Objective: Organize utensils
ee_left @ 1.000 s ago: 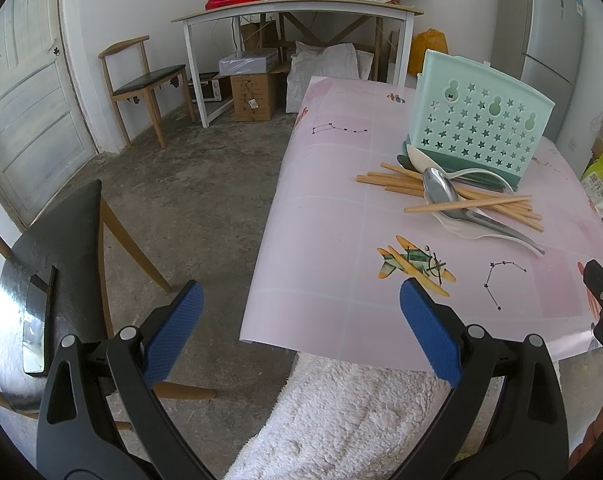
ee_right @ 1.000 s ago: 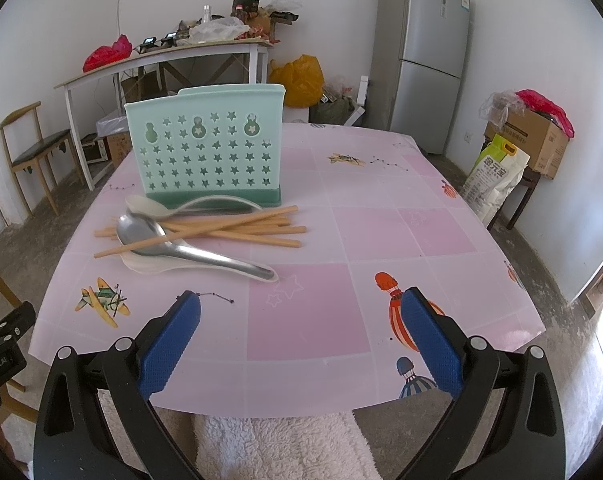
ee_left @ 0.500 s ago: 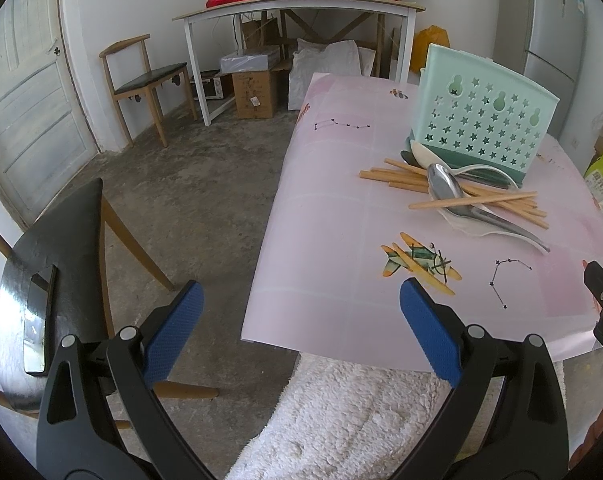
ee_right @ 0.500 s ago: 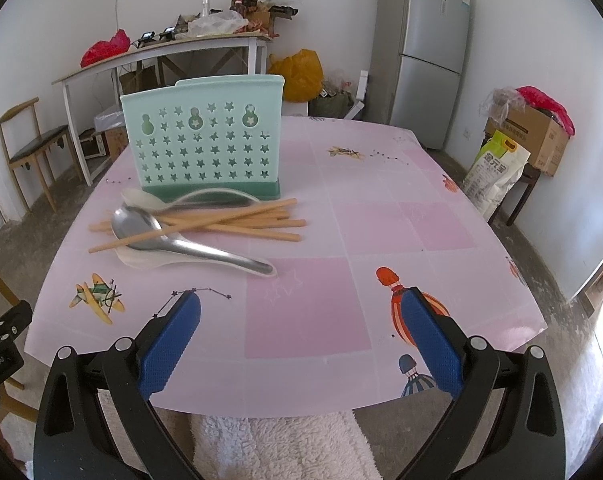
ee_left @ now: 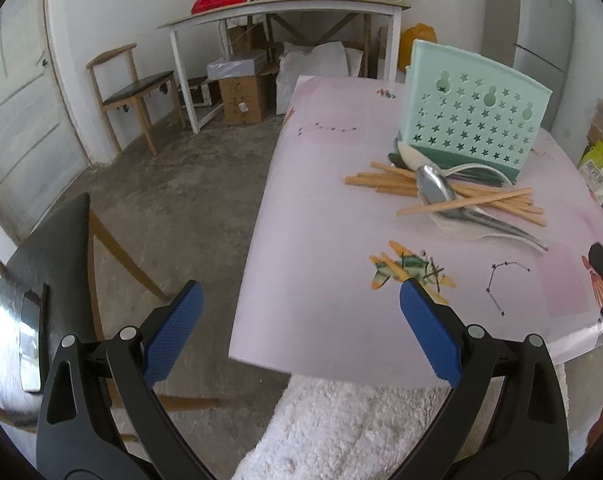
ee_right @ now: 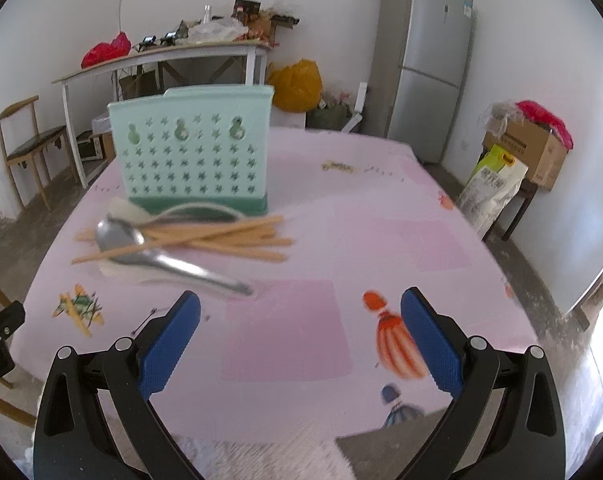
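Utensils are seen heaped on a pink-clothed counter (ee_right: 381, 208): wooden chopsticks (ee_right: 221, 236) are crossed over a metal spoon (ee_right: 157, 256) and a white spoon (ee_left: 473, 232), just in front of a mint star-punched holder (ee_right: 191, 152). From the right tongs (ee_right: 300, 332), held spread and empty, the heap is placed at 11 o'clock. Left tongs (ee_left: 299, 322) are likewise held spread and empty, off the counter's edge, over a white fleecy sleeve (ee_left: 341, 428) at 6 o'clock.

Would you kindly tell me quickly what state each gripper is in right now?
Left gripper: open, holding nothing.
Right gripper: open, holding nothing.
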Tool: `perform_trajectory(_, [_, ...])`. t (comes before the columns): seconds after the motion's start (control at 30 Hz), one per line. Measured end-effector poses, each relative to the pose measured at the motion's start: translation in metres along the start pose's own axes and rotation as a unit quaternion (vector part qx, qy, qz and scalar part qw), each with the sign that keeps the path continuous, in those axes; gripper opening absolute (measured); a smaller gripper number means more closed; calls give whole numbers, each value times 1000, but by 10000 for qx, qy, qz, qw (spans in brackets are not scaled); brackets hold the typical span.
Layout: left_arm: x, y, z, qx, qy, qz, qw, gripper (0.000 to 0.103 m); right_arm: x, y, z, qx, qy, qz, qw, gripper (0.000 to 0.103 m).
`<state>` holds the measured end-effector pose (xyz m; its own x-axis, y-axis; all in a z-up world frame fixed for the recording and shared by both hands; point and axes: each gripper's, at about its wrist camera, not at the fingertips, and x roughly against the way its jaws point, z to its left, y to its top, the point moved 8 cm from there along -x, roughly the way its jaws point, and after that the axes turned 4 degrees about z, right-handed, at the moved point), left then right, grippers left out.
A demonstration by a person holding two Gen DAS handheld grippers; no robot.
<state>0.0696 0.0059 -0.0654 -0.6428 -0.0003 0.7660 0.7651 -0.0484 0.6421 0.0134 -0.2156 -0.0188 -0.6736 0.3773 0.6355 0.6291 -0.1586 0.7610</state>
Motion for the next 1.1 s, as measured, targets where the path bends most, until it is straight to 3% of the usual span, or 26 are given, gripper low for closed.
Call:
perform_trajectory(0.1, [-2,9,-7,-127,-96,-136,9998,95,-2,10,-8,24,-21,-215,9998,98])
perform_trajectory(0.2, [-4,17,-12,-206,-245,-273,9991,95,-8,15,-11,88,230,-277,9993,98])
perform_trajectory(0.57, [-18,41,-44,-178,-1253,-432,9910,94,-36,13,4,86,1162,2,9932,98])
perform_trajectory(0.73, [-22,50,-65,-349,-1691,-464,9839,77,-44,10,13,171,1474,93,9889,97])
perform_trajectory(0.9, [-31,61,-78,-478,-1798,-440,9815,60,-48,9,19,212,1761,115,9841,97])
perform_trajectory(1.1, [-52,71,-80,-211,-2132,-60,9768,43,-51,8,23,197,1941,178,9806,97])
